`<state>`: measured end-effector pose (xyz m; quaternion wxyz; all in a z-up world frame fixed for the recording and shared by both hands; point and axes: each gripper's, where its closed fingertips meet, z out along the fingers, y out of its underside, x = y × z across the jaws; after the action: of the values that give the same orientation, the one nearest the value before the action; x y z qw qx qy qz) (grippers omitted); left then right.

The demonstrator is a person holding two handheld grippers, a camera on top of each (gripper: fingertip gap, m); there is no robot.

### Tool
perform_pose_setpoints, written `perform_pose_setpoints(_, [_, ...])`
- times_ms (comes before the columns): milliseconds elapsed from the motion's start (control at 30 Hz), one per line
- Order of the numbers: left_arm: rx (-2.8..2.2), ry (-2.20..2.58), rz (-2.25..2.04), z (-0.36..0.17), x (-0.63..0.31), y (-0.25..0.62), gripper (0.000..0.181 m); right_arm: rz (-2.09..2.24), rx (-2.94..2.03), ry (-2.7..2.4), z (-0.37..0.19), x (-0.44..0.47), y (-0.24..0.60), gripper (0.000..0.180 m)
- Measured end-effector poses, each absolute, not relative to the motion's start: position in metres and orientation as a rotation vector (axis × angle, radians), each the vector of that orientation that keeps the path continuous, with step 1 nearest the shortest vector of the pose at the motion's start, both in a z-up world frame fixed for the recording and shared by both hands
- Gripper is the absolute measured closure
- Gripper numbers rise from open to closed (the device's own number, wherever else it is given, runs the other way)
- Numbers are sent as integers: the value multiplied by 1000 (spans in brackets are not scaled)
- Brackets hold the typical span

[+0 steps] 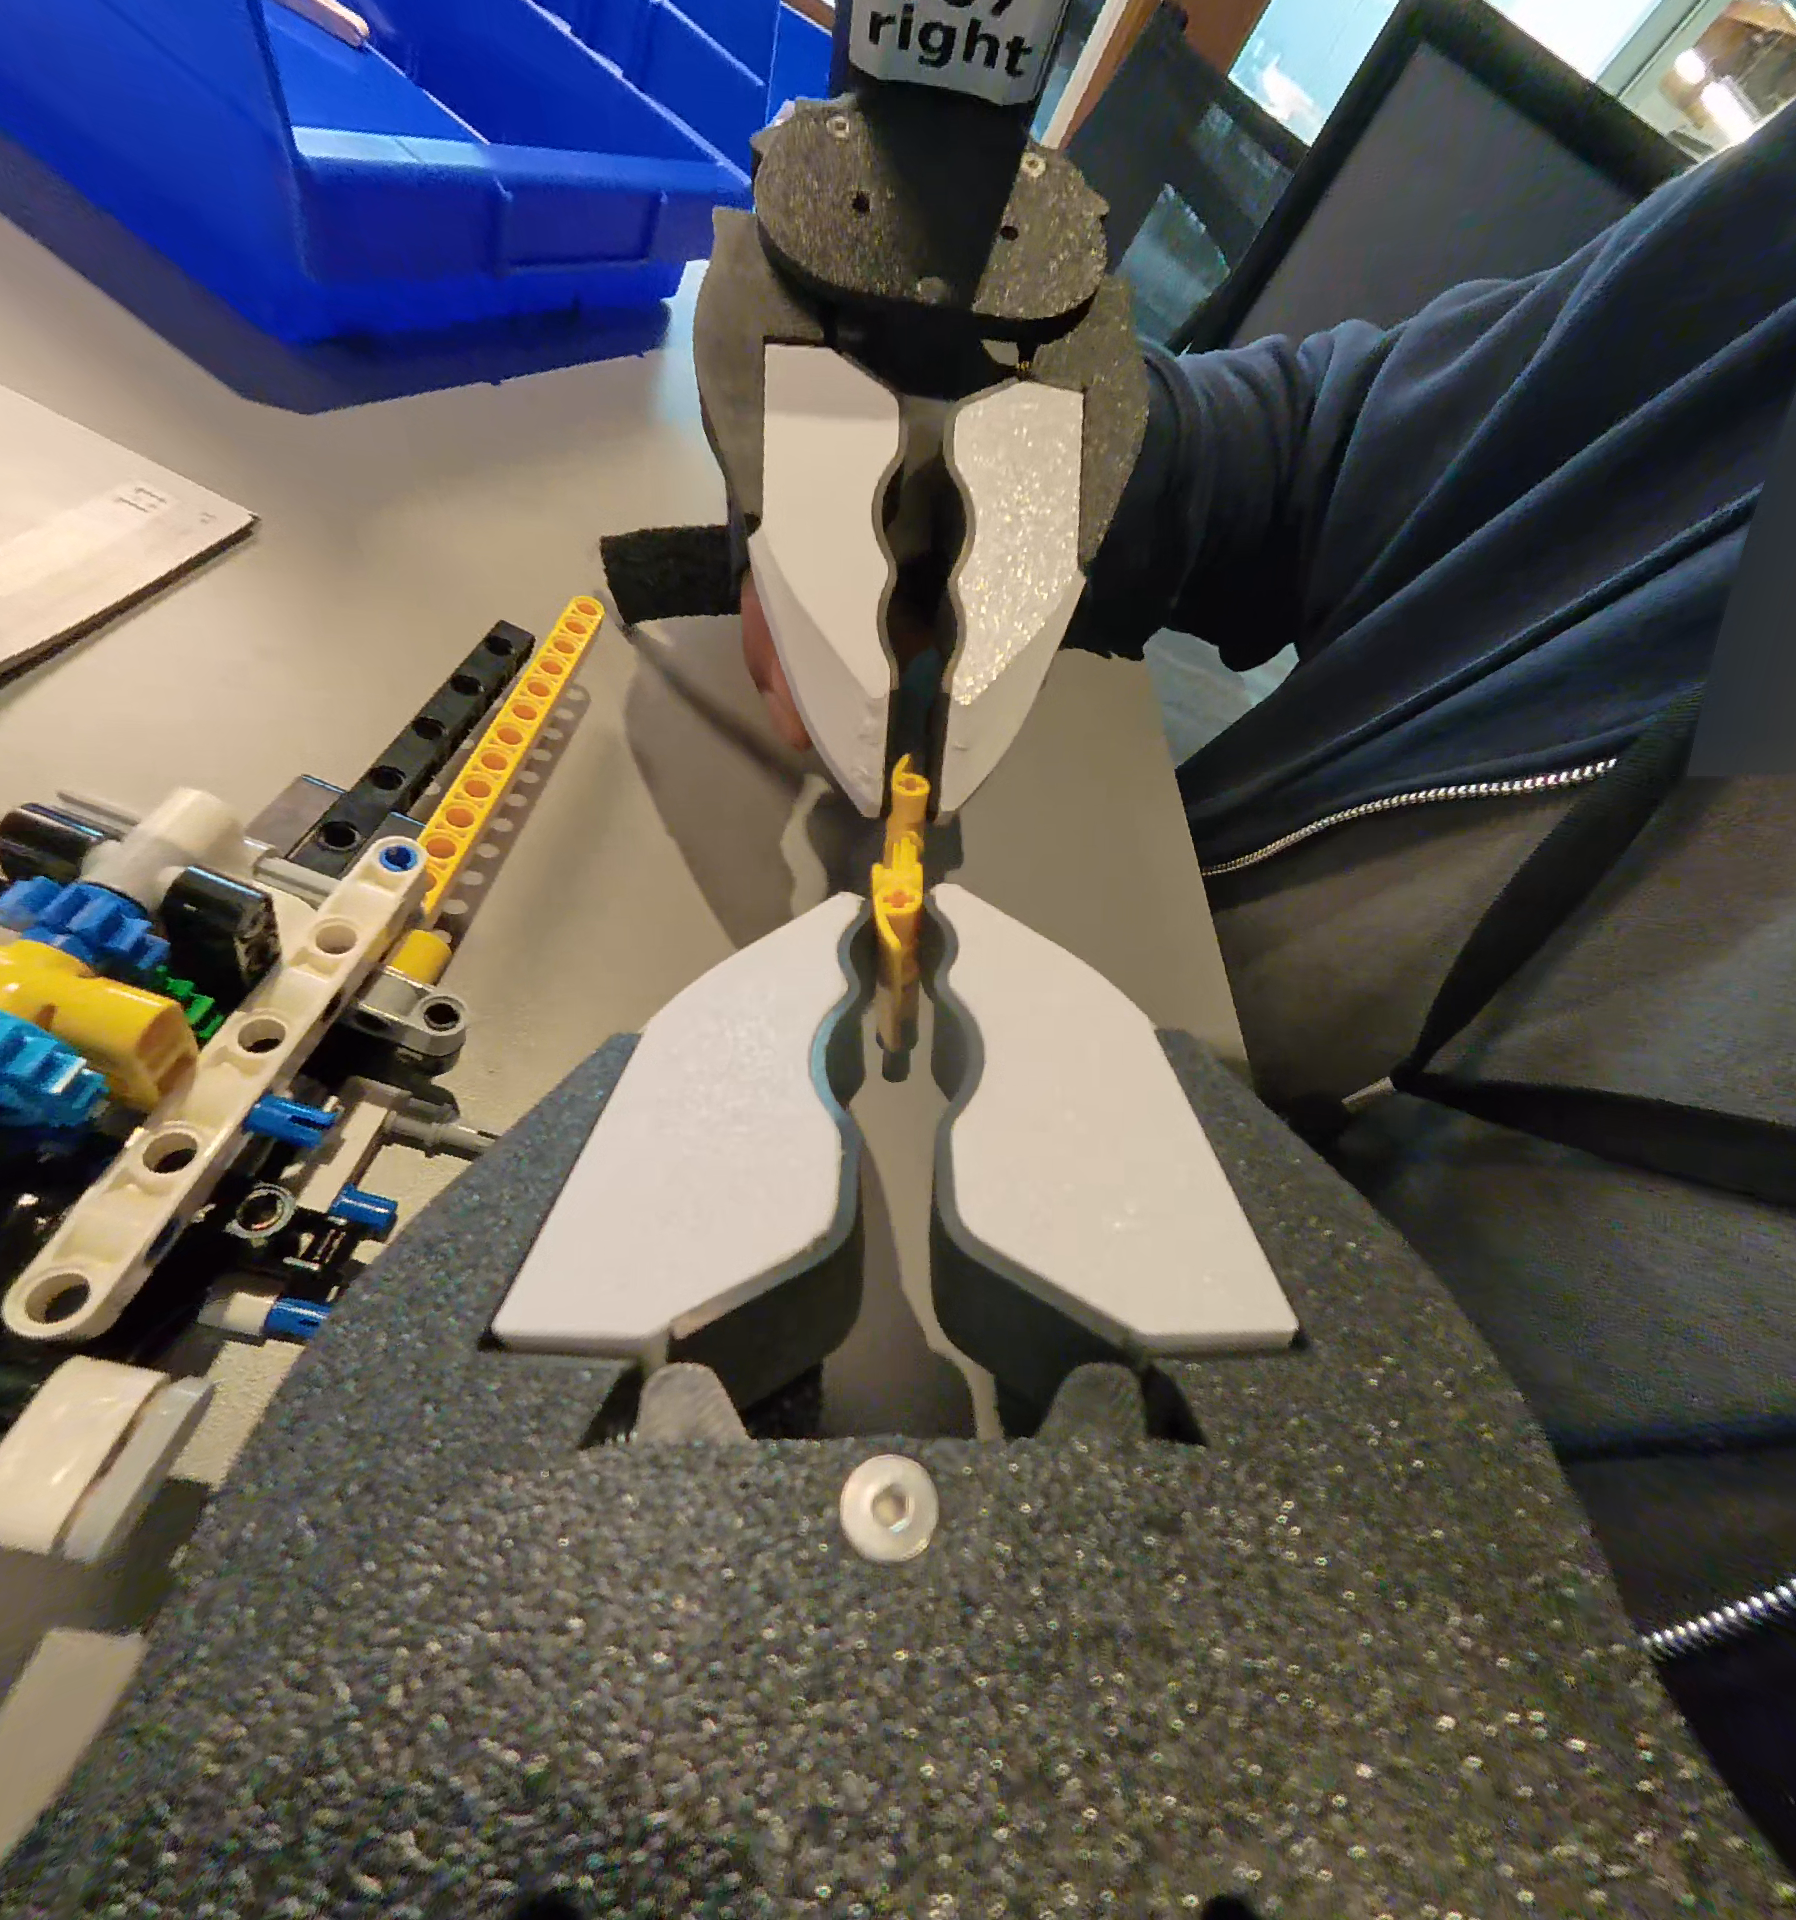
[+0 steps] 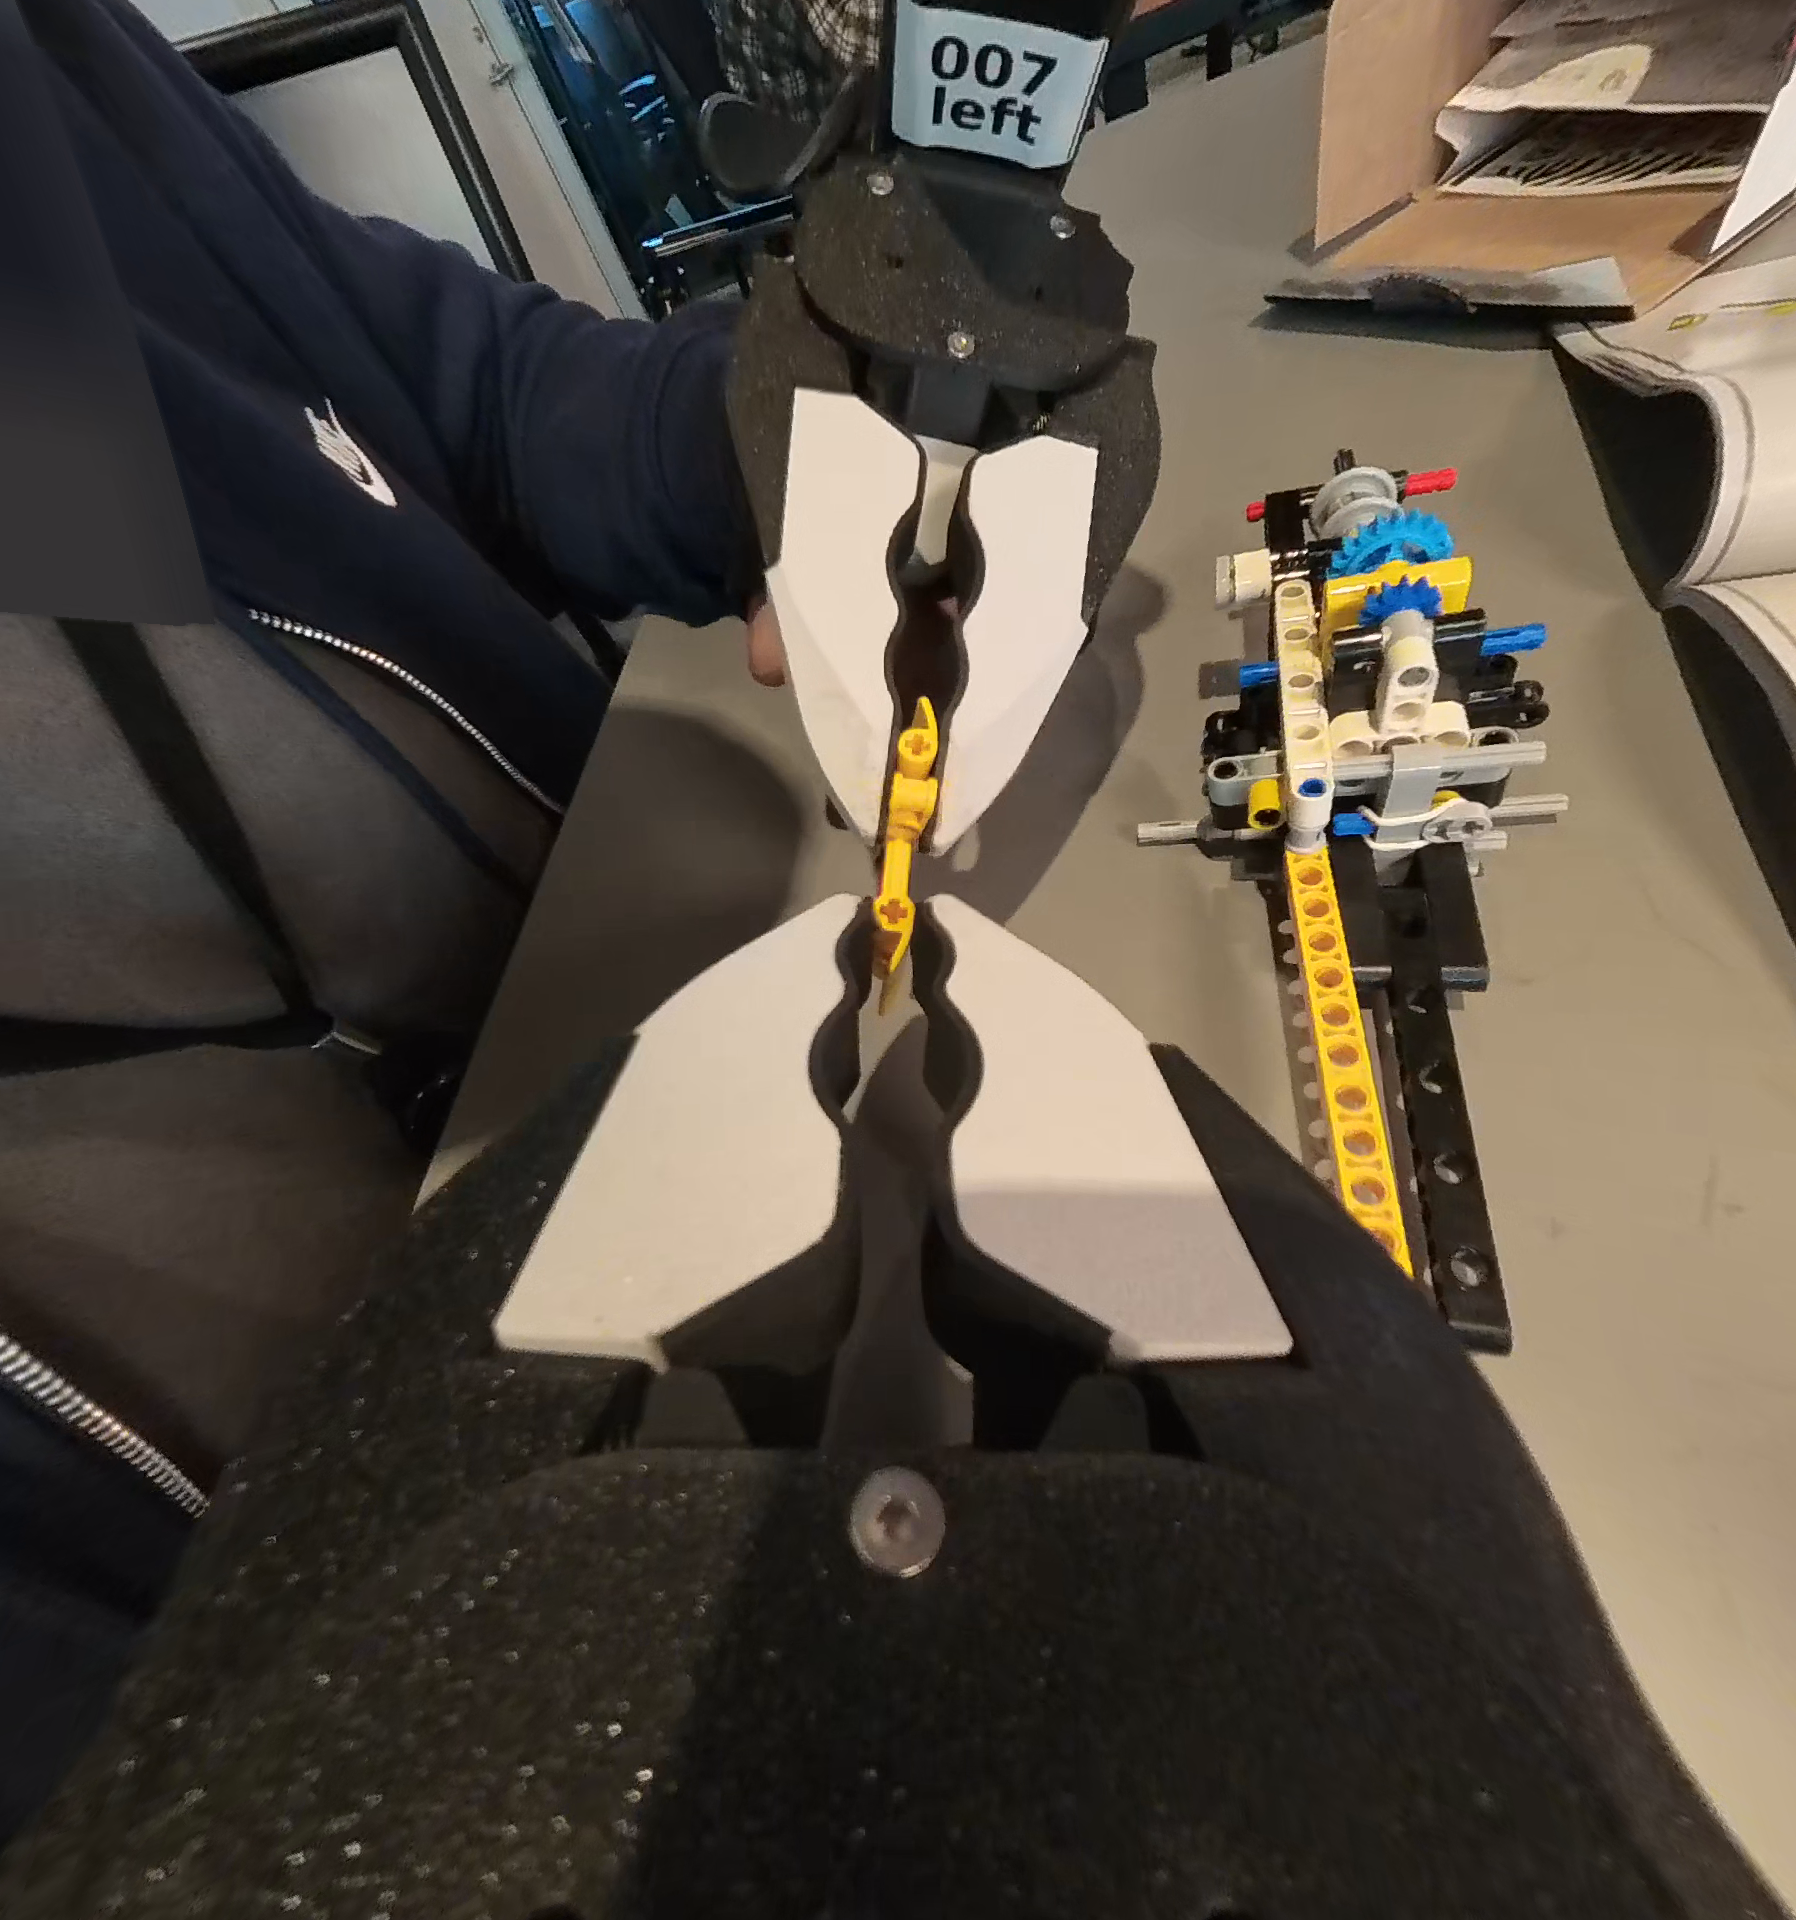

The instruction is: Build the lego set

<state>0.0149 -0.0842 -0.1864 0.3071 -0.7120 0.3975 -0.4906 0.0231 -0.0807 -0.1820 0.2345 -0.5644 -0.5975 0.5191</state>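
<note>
My left gripper (image 1: 899, 899) and my right gripper (image 2: 896, 906) face each other tip to tip above the table's near edge. Each is shut on an end of a small yellow Lego piece. The end in the left gripper (image 1: 896, 940) and the end in the right gripper (image 2: 889, 940) meet in the gap between the tips. I cannot tell whether they are one part or two joined parts. The right gripper also shows in the left wrist view (image 1: 907, 812), and the left gripper in the right wrist view (image 2: 899, 836). The partly built model (image 2: 1377, 717) lies on the table, with a long yellow beam (image 2: 1341, 1049) and blue gears.
Blue bins (image 1: 406, 156) stand at the back of the grey table (image 1: 582, 468). An open instruction booklet (image 2: 1767, 540) and a cardboard box (image 2: 1538, 145) lie beyond the model (image 1: 198, 987). A person in a dark zipped jacket (image 1: 1476, 644) sits at the table edge. My left and right fingertips are right by each other.
</note>
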Motion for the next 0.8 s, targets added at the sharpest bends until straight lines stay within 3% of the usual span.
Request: perform_pose_setpoints(800, [-1842, 1030, -1318, -181, 15, -83, 173, 1497, -1564, -1523, -173, 16, -79, 173])
